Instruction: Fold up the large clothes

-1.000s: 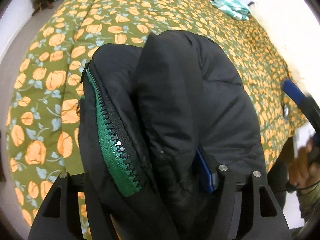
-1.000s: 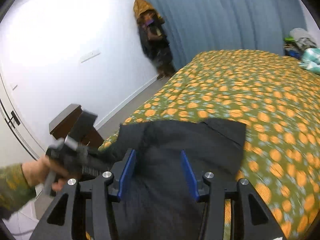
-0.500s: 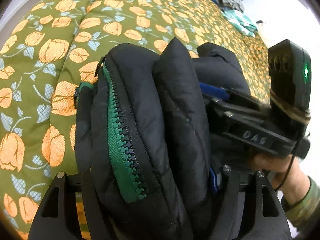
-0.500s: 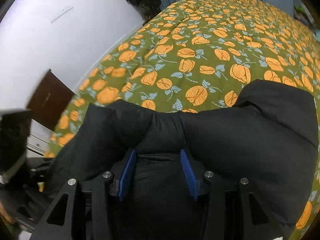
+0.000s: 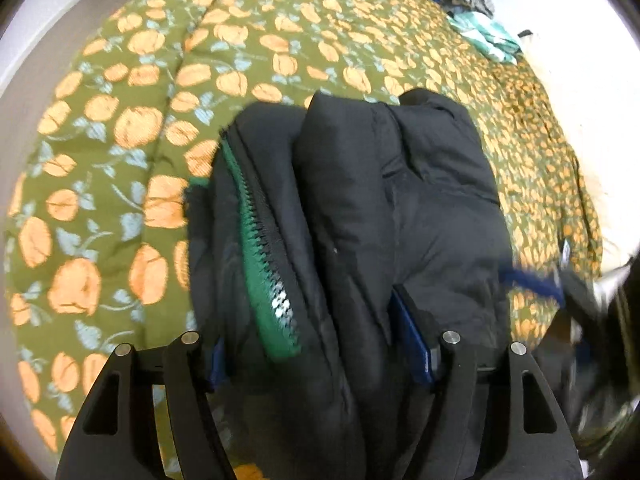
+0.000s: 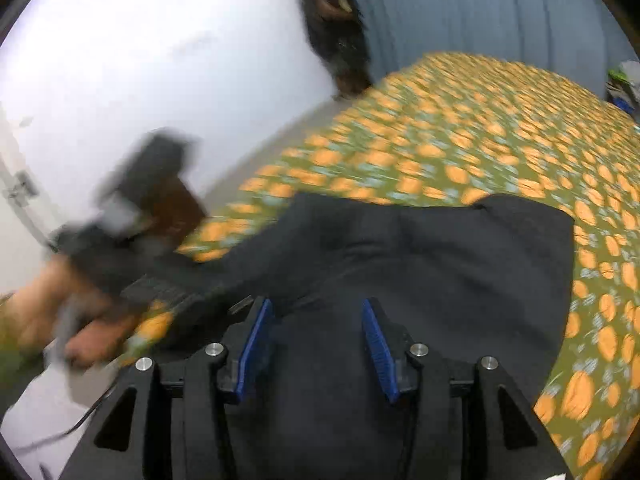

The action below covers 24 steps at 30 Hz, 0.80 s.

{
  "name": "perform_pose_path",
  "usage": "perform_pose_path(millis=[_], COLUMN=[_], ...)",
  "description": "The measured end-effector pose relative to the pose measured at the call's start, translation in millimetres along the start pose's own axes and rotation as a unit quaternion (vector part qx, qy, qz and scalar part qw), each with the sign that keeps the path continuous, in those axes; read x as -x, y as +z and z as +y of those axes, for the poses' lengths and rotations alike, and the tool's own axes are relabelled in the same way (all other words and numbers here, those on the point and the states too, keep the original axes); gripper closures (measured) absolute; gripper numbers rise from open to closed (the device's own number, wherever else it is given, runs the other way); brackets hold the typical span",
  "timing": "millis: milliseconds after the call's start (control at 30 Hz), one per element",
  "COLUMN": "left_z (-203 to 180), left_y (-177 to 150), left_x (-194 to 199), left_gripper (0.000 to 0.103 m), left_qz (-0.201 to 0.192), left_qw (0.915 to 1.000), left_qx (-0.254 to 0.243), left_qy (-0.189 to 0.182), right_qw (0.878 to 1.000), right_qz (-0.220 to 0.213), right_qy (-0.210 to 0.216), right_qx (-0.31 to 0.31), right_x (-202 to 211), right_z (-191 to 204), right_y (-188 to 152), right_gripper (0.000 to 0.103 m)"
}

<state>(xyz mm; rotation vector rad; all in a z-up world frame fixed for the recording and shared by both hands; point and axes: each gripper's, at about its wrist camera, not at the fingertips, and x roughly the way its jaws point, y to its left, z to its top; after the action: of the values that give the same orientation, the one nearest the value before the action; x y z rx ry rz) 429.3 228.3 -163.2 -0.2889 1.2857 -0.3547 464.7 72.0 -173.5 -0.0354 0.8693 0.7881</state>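
On bed (image 5: 120,160) | black jacket (image 5: 360,208) bunched | left fingers (image 5: 414,340) clamp it | right fingers (image 6: 374,336) seemingly too

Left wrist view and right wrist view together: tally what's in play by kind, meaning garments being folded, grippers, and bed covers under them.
Black jacket with green zipper: 1
Grippers: 2, the left gripper and the right gripper, each clamped on the jacket
Floral bedspread: 1
Total: 4

An olive bedspread (image 5: 120,208) with orange flowers covers the bed; folded clothes (image 5: 480,36) lie at its far right; blue curtain (image 6: 500,16) behind.
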Motion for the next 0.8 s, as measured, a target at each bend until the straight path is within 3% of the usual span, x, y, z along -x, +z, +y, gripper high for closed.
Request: perform_pose_path(millis=[100, 200, 333, 533, 800], left_z=[1.4, 8.9, 22.8, 37.2, 51.6], left_y=[-2.5, -7.4, -11.6, -13.4, -13.7], left_x=[3.4, -12.1, -25.7, -41.4, -53.5], left_gripper=[0.032, 0.033, 0.032, 0.032, 0.03], left_qz=[-0.009, -0.004, -0.008, -0.018, -0.021], left_qw=[0.9999, 0.9994, 0.9985, 0.9973, 0.9937], left_qx=[0.004, 0.023, 0.052, 0.071, 0.105], left_qy=[0.005, 0.025, 0.015, 0.003, -0.032], right_qw=[0.999, 0.999, 0.996, 0.989, 0.99], right_qz=[-0.006, 0.002, -0.013, -0.033, -0.026], right_qy=[0.034, 0.011, -0.015, -0.03, -0.01], right_qx=[0.032, 0.044, 0.091, 0.143, 0.135], right_x=[0.5, -29.6, -50.6, -69.7, -78.3], right_z=[34.1, 45.7, 54.7, 47.2, 31.4], right_y=[-26.9, -50.5, -66.0, -79.8, -75.8], right_gripper=[0.055, 0.055, 0.055, 0.055, 0.056])
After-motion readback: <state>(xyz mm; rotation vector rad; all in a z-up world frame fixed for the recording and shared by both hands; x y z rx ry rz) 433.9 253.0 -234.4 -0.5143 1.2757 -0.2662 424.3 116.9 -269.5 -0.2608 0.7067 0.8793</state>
